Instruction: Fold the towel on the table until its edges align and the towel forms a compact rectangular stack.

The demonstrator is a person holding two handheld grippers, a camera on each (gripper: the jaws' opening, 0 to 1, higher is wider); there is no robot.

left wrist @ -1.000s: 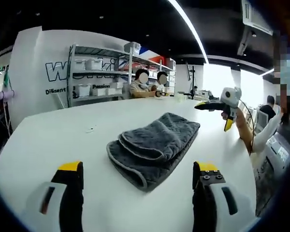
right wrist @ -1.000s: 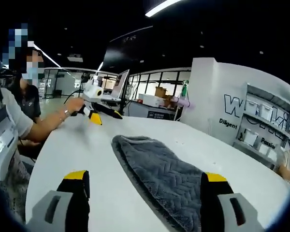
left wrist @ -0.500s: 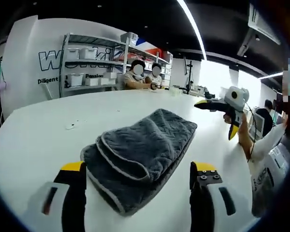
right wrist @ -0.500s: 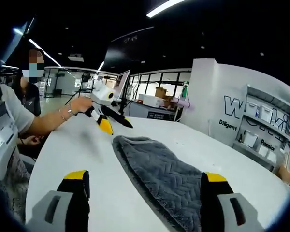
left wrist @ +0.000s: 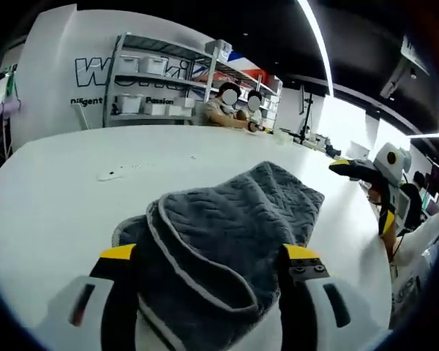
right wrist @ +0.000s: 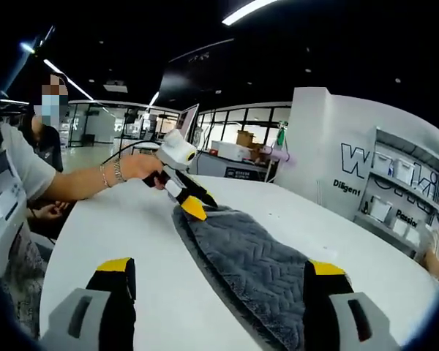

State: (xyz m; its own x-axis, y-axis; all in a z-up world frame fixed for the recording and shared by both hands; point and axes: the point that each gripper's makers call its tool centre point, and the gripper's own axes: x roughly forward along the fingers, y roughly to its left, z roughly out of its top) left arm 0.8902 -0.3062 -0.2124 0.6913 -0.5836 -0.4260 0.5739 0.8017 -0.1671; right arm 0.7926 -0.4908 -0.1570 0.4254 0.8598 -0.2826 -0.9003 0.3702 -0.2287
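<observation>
- A grey towel lies folded on a big white table. It has a wavy pattern and a pale edge.
- In the left gripper view, the near end of the towel bunches up between the two jaws of the left gripper. The jaws are black with yellow tips and stand wide apart, one on each side of the towel. The towel looks to brush against them, but they are not pinching it.
- In the same view, the right gripper is off to the right, past the far end of the towel. A hand holds it above the table.
- In the right gripper view, the towel runs as a long strip away from the camera. The right gripper's own jaws are spread wide at the bottom. The right jaw is by the towel's near end and the left jaw is over bare table.
- In that view, the left gripper is at the far end of the towel, held by a hand with a bracelet on the wrist. Its yellow tip is right at the towel's edge.
- A metal shelf with boxes stands by the back wall, and people sit at the far side of the table.
</observation>
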